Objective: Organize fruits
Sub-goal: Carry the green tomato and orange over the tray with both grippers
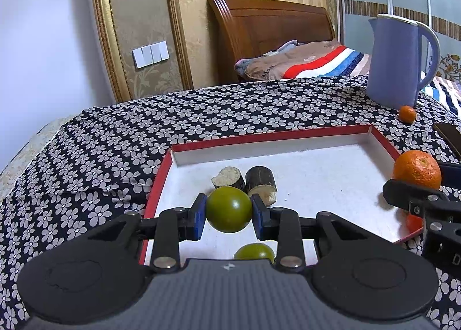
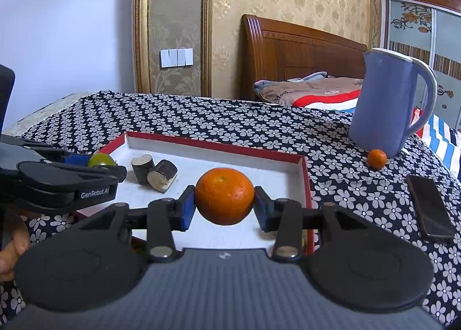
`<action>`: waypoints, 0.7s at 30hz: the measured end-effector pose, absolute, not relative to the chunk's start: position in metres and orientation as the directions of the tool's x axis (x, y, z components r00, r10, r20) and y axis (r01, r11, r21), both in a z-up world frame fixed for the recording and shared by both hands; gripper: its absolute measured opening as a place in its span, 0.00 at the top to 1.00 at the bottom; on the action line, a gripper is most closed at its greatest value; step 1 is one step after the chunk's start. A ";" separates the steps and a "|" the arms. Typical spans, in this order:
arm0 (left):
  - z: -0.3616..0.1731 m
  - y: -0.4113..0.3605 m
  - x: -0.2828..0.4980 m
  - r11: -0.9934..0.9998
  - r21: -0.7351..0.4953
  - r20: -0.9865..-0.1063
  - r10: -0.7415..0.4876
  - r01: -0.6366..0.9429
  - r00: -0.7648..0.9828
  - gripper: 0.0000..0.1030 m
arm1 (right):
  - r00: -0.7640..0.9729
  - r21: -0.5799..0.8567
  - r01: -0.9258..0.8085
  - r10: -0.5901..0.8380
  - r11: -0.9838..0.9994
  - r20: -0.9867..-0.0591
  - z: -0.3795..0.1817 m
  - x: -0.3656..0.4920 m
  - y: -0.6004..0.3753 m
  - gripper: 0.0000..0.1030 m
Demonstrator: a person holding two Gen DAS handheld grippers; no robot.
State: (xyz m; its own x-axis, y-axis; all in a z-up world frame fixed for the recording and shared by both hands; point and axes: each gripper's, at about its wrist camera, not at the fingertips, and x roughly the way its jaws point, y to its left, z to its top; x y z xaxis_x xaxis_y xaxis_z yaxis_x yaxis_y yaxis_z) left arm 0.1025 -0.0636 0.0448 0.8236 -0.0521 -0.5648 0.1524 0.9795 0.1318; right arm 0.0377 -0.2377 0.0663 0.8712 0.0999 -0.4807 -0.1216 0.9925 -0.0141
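Green fruit [image 1: 229,209] pinched in the left claw [image 1: 229,211] and orange [image 2: 224,196] in the right claw [image 2: 224,200] should descend gently into the tray [image 1: 317,135] just below.

My own gripper body hides the lower half of a second green fruit [image 1: 255,252] in the red-rimmed tray [image 1: 270,135], and the dark flat slab [image 1: 449,137] is cut by the picture's right edge.

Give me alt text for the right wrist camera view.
The right gripper clamps an orange above a red-rimmed tray holding two sugarcane pieces. At left, the left gripper grips a green fruit; a blue jug stands behind.
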 end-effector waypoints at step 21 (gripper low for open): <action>0.036 -0.075 0.139 0.980 0.127 -0.604 -0.049 0.156 0.795 0.69 | 0.854 -0.040 -0.082 0.049 0.996 -0.518 0.061 0.073 -0.251 0.61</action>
State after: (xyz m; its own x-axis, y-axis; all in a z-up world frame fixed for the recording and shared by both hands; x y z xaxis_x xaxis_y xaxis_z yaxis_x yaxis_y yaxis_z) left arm 0.1386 -0.0752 0.0363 0.7954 -0.0487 -0.6042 0.1562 0.9796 0.1267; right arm 0.0730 -0.2511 0.0607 0.8540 0.0495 -0.5178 -0.0821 0.9958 -0.0402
